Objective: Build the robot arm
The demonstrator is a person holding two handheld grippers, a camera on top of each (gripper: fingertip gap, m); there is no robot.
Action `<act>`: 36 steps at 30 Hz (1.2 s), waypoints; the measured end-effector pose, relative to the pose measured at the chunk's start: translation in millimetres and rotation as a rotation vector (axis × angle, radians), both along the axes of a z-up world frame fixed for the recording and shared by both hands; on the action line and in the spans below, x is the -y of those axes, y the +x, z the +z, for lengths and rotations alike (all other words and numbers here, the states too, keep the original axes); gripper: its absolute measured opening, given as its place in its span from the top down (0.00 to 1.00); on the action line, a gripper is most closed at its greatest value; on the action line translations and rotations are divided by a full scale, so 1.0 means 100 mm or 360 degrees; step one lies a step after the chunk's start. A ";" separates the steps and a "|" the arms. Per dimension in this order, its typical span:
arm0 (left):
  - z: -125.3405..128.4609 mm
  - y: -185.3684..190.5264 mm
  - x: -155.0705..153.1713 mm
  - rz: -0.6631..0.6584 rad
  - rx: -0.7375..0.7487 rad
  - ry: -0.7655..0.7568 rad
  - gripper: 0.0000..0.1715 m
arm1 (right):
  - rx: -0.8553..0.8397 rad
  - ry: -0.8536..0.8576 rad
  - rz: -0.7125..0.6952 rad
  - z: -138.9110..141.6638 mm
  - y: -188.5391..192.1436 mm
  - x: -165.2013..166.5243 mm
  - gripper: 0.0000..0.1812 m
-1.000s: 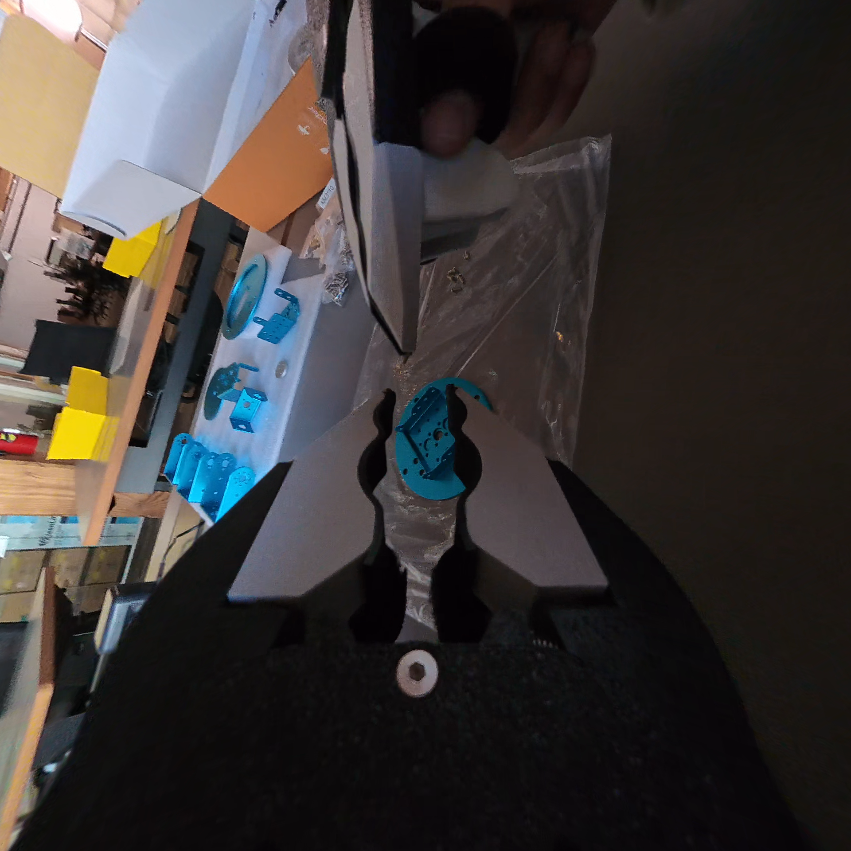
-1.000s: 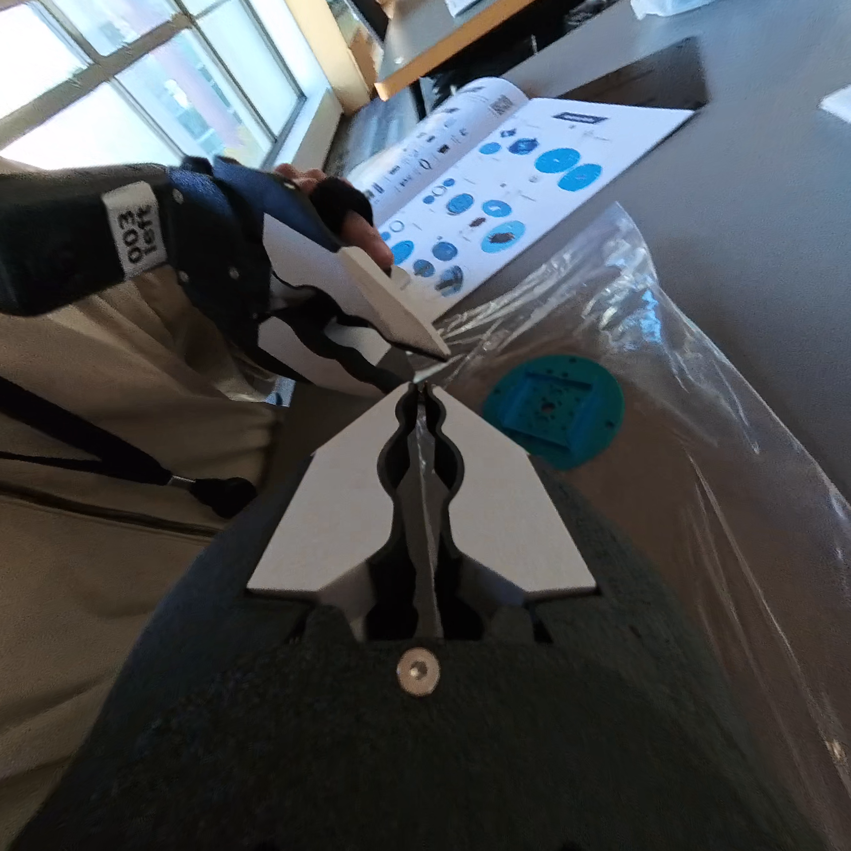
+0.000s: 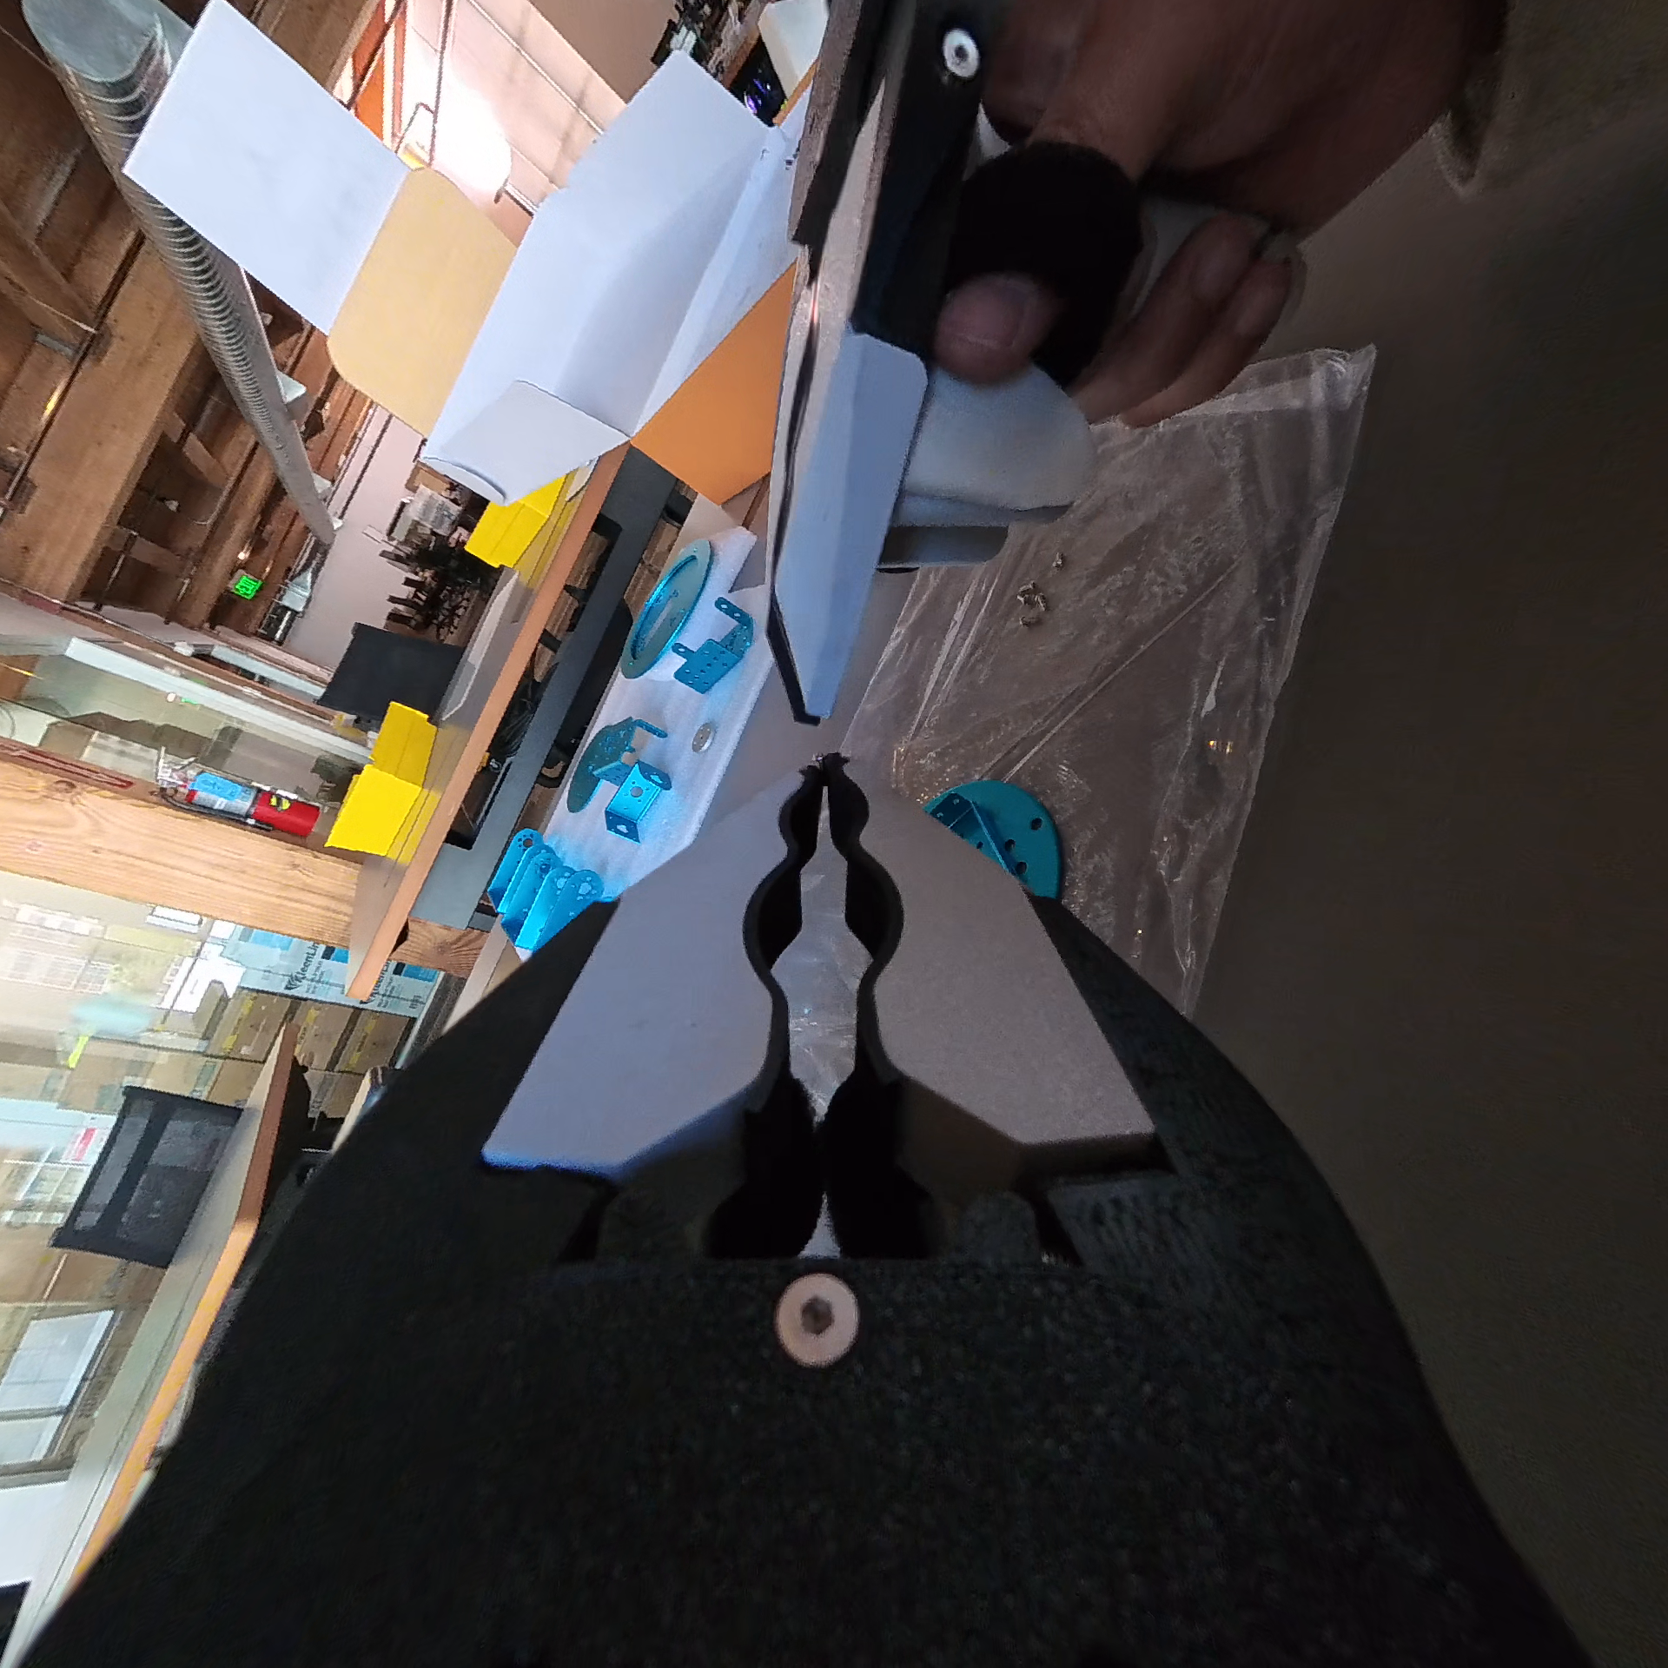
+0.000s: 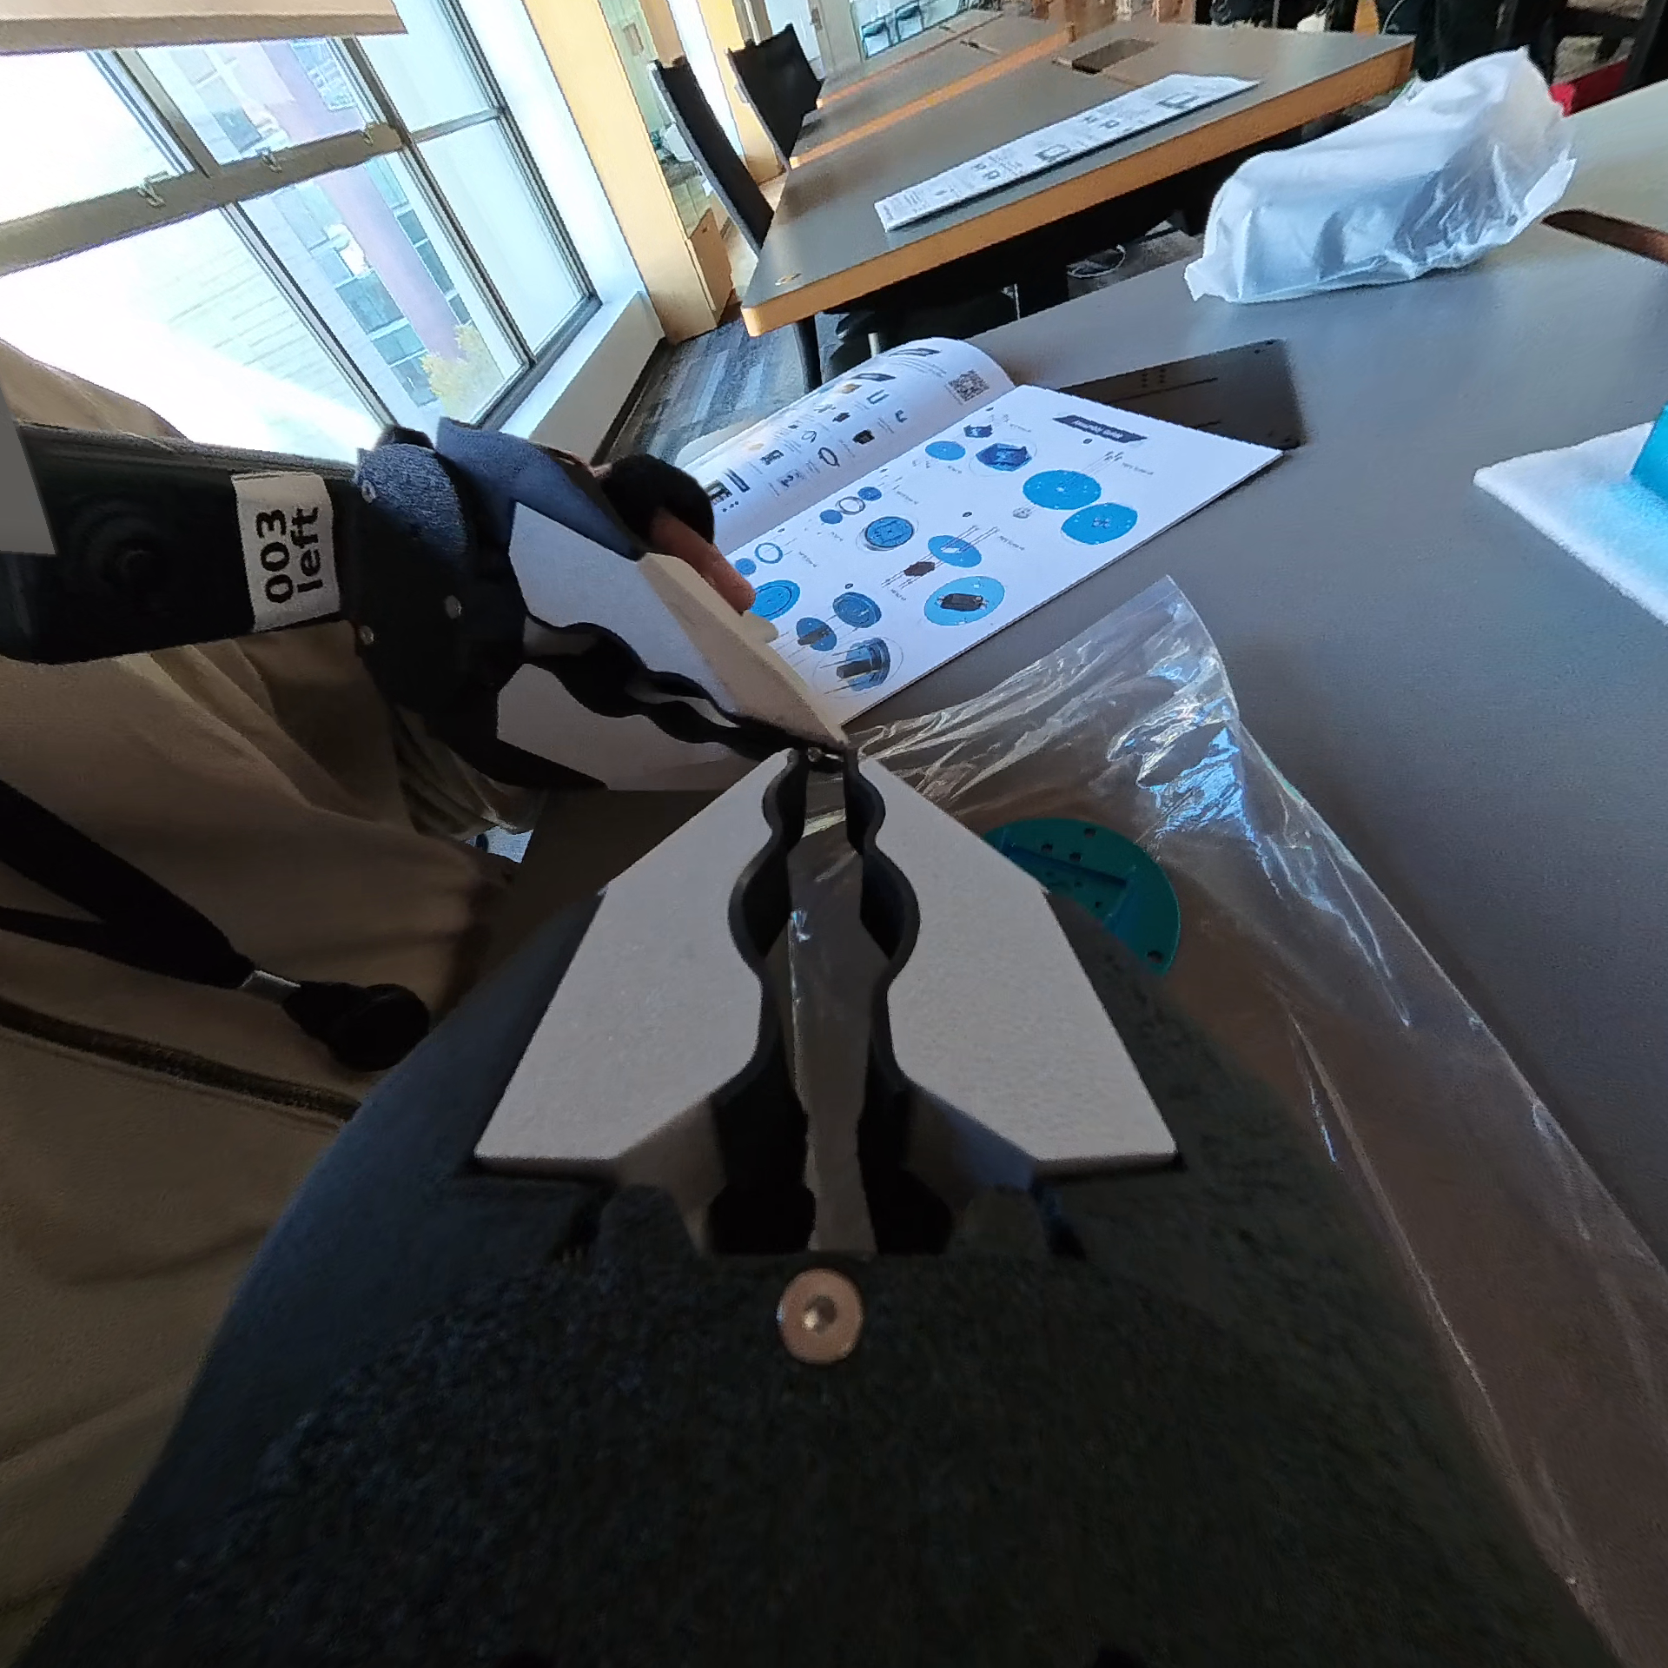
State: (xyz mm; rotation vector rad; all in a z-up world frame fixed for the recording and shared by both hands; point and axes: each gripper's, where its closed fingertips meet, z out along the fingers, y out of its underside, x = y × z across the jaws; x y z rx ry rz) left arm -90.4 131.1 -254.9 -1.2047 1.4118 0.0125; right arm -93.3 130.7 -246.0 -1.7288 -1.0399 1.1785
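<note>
Left claw (image 3: 826,767) closed, tip-to-tip with right claw (image 4: 820,758) over the plastic bag (image 4: 1173,722). Right nearly closed, film in its gap; can't tell if it grips. Blue disc (image 4: 1110,894) in bag on table (image 4: 1444,542).

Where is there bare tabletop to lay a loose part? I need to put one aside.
Bare grey table lies between the open booklet, the clear plastic bag and the white foam sheet. It is crowded where both grippers meet, at the bag's near end by the blue disc.

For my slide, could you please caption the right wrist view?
Two grippers, right and left, meet tip to tip above a clear plastic bag holding a teal disc.
</note>
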 end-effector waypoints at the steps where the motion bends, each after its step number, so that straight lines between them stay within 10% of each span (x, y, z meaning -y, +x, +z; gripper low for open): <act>1: 0.00 0.00 0.00 0.0000 0.0002 -0.0010 1.00 | 0.0006 0.0016 0.0000 0.00 -0.01 0.00 0.96; 36: 0.17 0.05 0.20 -0.0183 0.0159 0.0028 1.00 | -0.0318 -0.0265 0.0231 0.12 0.00 0.15 1.00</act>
